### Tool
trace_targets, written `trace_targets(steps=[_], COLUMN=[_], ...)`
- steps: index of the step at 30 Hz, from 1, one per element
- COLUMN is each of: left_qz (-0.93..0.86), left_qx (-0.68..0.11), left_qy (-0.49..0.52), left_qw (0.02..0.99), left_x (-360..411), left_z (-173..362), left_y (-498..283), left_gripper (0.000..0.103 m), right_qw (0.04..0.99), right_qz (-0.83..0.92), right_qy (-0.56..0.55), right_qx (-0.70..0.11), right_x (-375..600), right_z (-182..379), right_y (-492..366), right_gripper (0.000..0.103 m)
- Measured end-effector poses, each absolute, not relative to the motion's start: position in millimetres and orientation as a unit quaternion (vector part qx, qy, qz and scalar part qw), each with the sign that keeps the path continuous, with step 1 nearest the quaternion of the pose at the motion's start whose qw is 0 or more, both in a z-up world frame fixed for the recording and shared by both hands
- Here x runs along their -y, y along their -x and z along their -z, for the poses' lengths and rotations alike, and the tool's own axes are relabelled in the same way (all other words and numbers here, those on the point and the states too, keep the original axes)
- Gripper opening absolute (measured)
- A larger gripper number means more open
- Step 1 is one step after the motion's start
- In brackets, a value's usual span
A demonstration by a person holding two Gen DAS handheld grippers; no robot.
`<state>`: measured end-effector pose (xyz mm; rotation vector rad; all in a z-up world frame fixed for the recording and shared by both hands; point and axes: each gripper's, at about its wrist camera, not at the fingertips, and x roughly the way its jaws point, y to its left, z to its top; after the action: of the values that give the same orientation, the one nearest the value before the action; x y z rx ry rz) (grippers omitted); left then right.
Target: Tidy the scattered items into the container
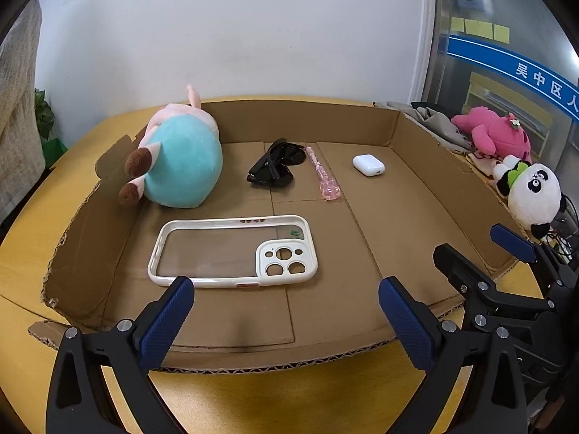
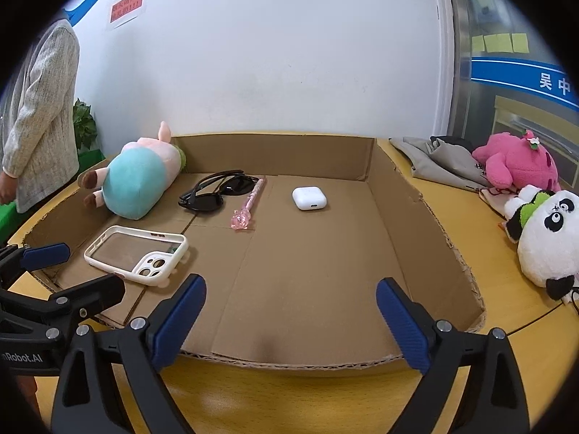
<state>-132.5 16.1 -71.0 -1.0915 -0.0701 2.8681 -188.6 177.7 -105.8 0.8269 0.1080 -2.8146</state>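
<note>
A shallow cardboard tray [image 1: 427, 188] [image 2: 405, 217] lies on the yellow table. In it lie a white phone case [image 1: 231, 249] [image 2: 137, 253], a pig plush in a blue dress [image 1: 177, 162] [image 2: 137, 181], black sunglasses [image 1: 275, 168] [image 2: 217, 191], a pink pen [image 1: 322, 173] [image 2: 249, 202] and a white earbud case [image 1: 369, 164] [image 2: 309, 198]. My left gripper [image 1: 286, 289] is open and empty above the tray's near edge, just in front of the phone case. My right gripper [image 2: 291, 289] is open and empty, to the right of the left one.
A panda plush [image 1: 532, 195] [image 2: 546, 235], a pink plush [image 1: 495, 133] [image 2: 517, 162] and grey cloth [image 2: 438, 159] lie on the table right of the tray. A person in a grey sweater [image 2: 39, 119] stands at the far left. A white wall is behind.
</note>
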Motion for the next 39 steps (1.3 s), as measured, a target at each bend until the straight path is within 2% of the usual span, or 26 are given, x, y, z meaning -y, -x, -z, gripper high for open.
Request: trace_targets(steps=[14, 19, 22, 34, 39], left_qz=[-0.931, -0.932, -0.932, -0.934, -0.934], left_qx=[0.036, 0.050, 0.022, 0.021, 0.021], left_qy=[0.362, 0.358, 0.362, 0.357, 0.356], left_qw=[0.032, 0.001, -0.015, -0.030, -0.030], left_x=[-13, -1, -7, -6, -6], left_z=[70, 70, 75, 76, 76], left_y=[132, 134, 135, 136, 136], left_gripper=[0.103, 0.103, 0.103, 0.103, 0.103], right_qw=[0.108, 0.110, 0.108, 0.114, 0.113], right_qz=[0.960, 0.960, 0.960, 0.959, 0.958], right_qy=[-0.257, -0.256, -0.256, -0.256, -0.259], right_qx=[-0.037, -0.035, -0.033, -0.038, -0.039], right_x=[-178, -178, -178, -178, -181], right_z=[107, 107, 106, 105, 106], right_y=[184, 183, 182, 182, 186], right_gripper=[0.095, 0.095, 0.095, 0.095, 0.100])
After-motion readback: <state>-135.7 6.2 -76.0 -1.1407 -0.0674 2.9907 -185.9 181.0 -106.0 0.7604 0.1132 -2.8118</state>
